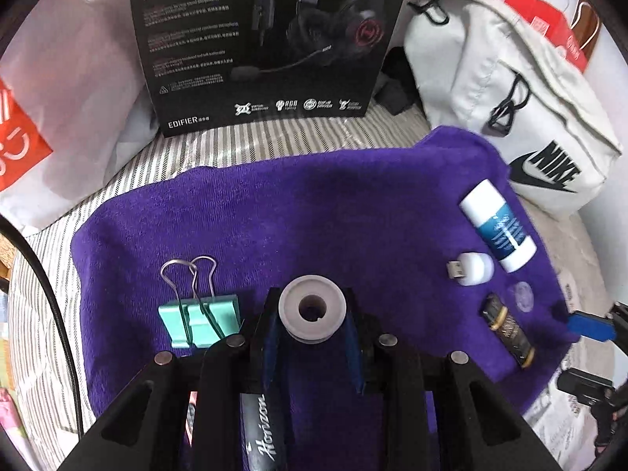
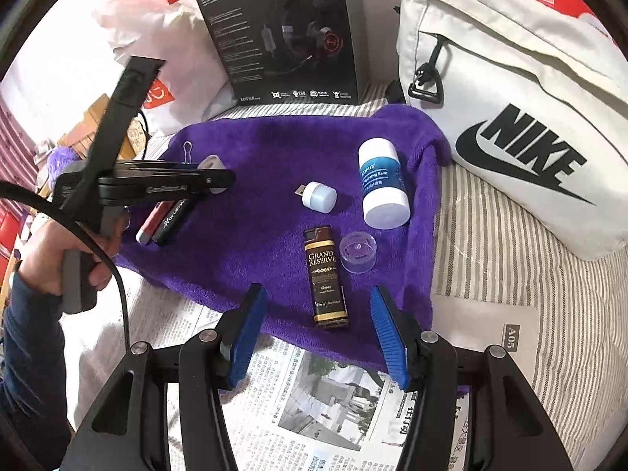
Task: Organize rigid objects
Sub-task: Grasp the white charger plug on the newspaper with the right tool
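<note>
Clamped between the blue pads of the left gripper (image 1: 312,314) is a grey spool (image 1: 313,311), its round face and centre hole turned toward the camera. It is held above the purple towel (image 1: 314,204), and just to its left a teal binder clip (image 1: 199,324) is seen lying flat, wire handles pointing away. Beneath the gripper body a black tube lettered "Horizon" (image 1: 262,431) is glimpsed on the towel.

From the right wrist camera, the right gripper (image 2: 316,333) is shown with its jaws standing apart and nothing between them, poised over the towel's near edge where newspaper (image 2: 314,412) is spread. Straight ahead of it a brown lighter marked "Grand Reserve" (image 2: 325,278) is laid lengthwise, with a clear plastic cap (image 2: 358,253) just beside it on the right. Farther back, a small white USB lamp (image 2: 320,196) and a white-and-blue balm stick (image 2: 382,184) are seen near each other.

At the left of that view, the other gripper's handle is gripped by a person's hand (image 2: 66,251). Behind the towel, a black headset box (image 2: 282,39) is stood upright, and a white Nike bag (image 2: 510,117) is propped at the right.
</note>
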`<state>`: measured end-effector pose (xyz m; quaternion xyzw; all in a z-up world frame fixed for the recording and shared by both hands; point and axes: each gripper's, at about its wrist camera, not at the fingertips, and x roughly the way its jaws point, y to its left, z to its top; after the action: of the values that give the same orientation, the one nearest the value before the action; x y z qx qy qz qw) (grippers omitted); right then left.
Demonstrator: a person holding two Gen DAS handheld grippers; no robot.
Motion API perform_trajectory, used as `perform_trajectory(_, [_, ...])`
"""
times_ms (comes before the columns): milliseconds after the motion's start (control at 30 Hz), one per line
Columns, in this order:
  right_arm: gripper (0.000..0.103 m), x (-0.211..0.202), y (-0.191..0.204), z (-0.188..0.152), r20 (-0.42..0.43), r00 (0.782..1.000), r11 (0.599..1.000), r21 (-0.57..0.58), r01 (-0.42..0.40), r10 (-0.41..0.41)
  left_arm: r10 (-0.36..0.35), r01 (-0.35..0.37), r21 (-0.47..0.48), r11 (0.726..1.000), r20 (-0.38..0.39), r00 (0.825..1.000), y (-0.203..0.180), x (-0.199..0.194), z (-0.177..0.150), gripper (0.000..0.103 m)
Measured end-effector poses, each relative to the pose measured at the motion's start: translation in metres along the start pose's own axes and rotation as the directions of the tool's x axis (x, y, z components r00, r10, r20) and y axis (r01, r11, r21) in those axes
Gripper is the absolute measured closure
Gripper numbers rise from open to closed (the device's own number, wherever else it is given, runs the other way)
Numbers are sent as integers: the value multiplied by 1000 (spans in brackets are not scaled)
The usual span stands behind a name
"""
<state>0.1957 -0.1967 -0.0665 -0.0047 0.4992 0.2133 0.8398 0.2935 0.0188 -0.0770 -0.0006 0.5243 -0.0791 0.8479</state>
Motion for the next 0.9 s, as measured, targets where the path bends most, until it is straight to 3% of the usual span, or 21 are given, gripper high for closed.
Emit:
perform_trajectory(267, [48, -9, 1, -7, 4, 1000, 1000, 12, -11, 11, 49, -49, 48, 998, -5, 999, -9, 5, 1, 75])
perform_trajectory(333, [48, -13, 1, -9, 10, 1000, 1000, 16, -13, 13, 56, -55, 54, 997, -6, 998, -11, 4, 0, 71])
perform_trajectory(400, [48, -18, 0, -11, 10, 1000, 1000, 20, -13, 13, 47, -46, 54, 997, -13, 999, -16, 4, -3, 56])
perform_trajectory(467, [48, -24, 0, -15, 8, 1000, 1000, 23, -10, 10, 55, -54, 62, 997, -13, 998, -20, 4, -6, 53])
perform_trajectory(667, [48, -42, 2, -27, 14, 1000, 1000, 26, -1, 1, 65, -63, 61, 996, -19, 998, -29, -10, -16, 53])
perform_trajectory(900, [48, -56, 13, -45, 19, 1000, 1000, 9, -9, 9, 57, -58, 60, 997, 13, 998, -31, -54, -36, 53])
